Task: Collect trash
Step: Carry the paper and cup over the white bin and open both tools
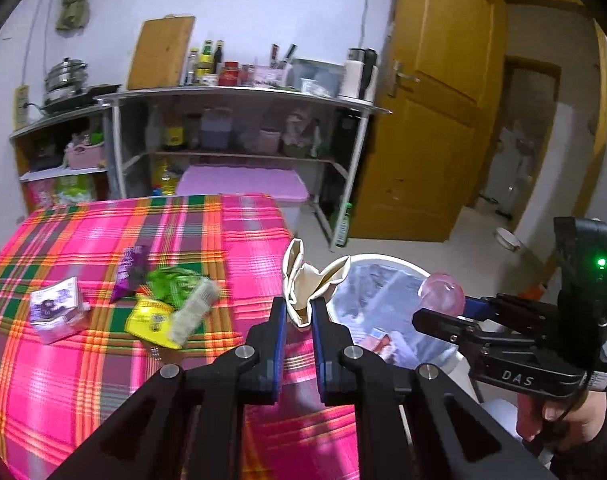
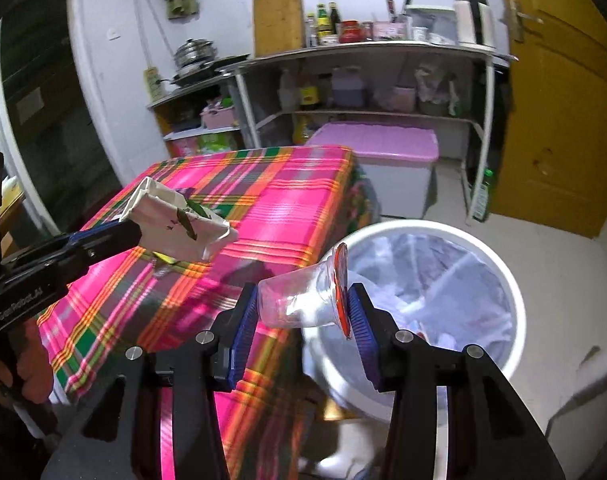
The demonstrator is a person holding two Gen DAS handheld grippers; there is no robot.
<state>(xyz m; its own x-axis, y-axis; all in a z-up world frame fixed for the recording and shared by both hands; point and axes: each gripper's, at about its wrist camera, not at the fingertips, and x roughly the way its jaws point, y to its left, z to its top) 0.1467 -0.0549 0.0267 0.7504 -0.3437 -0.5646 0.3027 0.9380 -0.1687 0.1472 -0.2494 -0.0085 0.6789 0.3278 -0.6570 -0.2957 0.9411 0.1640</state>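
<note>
My left gripper (image 1: pixel 299 310) is shut on a crushed white paper cup (image 1: pixel 303 284), held over the table's right edge beside the white trash bin (image 1: pixel 387 261). The same cup (image 2: pixel 179 216) shows at the left of the right wrist view, clamped in that gripper (image 2: pixel 133 226). My right gripper (image 2: pixel 303 312) is shut on a clear plastic cup with a red rim (image 2: pixel 303 300), lying sideways between the blue pads at the bin's (image 2: pixel 503 280) near rim. In the left wrist view this gripper (image 1: pixel 443 312) holds the pinkish cup (image 1: pixel 443 292) over the bin. Wrappers lie on the plaid tablecloth (image 1: pixel 103 360): purple (image 1: pixel 131 270), green (image 1: pixel 171 280), yellow (image 1: pixel 151 318), and a small box (image 1: pixel 55 308).
The bin is lined with a clear bag holding some trash. Behind the table stand metal shelves (image 1: pixel 239 128) with bottles and jars, and a pink-lidded storage box (image 2: pixel 379 148) on the floor. A yellow wooden door (image 1: pixel 431 112) stands open at right. A person's hand (image 1: pixel 563 416) grips the right tool.
</note>
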